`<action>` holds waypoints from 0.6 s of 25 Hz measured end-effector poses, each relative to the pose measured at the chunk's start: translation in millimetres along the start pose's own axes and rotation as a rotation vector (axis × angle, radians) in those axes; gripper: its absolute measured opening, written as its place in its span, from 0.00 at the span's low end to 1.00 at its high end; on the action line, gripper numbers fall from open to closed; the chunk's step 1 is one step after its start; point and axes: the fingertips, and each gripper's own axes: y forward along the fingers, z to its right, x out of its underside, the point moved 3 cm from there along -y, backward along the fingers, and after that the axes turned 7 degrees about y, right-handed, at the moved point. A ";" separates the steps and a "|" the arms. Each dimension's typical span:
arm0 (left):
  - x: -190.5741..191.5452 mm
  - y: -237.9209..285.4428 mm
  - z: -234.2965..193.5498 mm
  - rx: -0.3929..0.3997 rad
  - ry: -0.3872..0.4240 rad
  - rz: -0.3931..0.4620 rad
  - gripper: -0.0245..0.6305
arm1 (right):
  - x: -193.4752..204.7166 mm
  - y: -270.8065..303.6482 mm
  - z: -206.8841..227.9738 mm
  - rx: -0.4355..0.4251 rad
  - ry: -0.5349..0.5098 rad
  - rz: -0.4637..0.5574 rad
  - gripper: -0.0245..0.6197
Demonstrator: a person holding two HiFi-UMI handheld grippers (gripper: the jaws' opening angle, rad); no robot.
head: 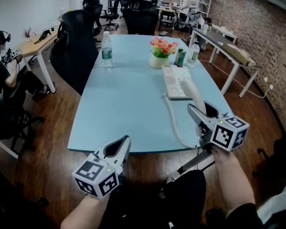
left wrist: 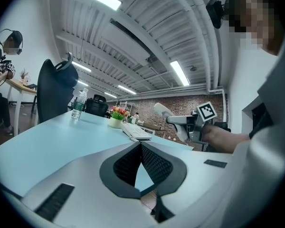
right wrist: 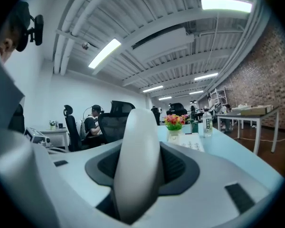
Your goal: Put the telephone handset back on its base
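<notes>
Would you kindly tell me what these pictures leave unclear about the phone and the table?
Head view: the keys on the phone base are too small to read, and the handset covers part of it.
Right gripper view: the handset, held in the right hand-held gripper, blocks part of the base.
Head view: the cord disappears behind that gripper at the table edge.
Left bottle label: too small in every view.

Key print on the base [head: 174, 82] is unreadably small.
</notes>
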 end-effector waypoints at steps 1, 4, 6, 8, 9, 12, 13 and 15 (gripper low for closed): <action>0.2 0.9 -1.8 0.000 -0.005 0.000 0.04 | -8.3 13.5 5.4 0.014 -0.004 -0.016 0.39; -4.5 7.5 -8.9 -0.001 -0.010 0.007 0.04 | -30.2 58.7 20.4 0.061 -0.004 -0.056 0.39; -15.5 16.5 -11.0 0.003 -0.001 0.025 0.04 | -37.5 89.1 35.1 0.115 -0.013 -0.097 0.39; -27.8 28.5 -13.0 0.003 0.024 0.039 0.04 | -38.8 118.2 52.2 0.185 -0.025 -0.147 0.39; -33.5 35.3 -14.6 0.003 0.036 0.044 0.04 | -38.6 131.9 61.1 0.224 -0.034 -0.170 0.39; -45.4 54.3 -19.4 0.012 0.043 0.056 0.04 | -36.1 167.2 90.0 0.338 -0.032 -0.228 0.39; -47.3 59.1 -20.7 0.015 0.042 0.059 0.04 | -35.1 176.8 98.4 0.368 -0.020 -0.242 0.39; -48.0 66.3 -24.3 0.018 0.038 0.061 0.04 | -34.1 193.6 110.6 0.419 -0.006 -0.261 0.39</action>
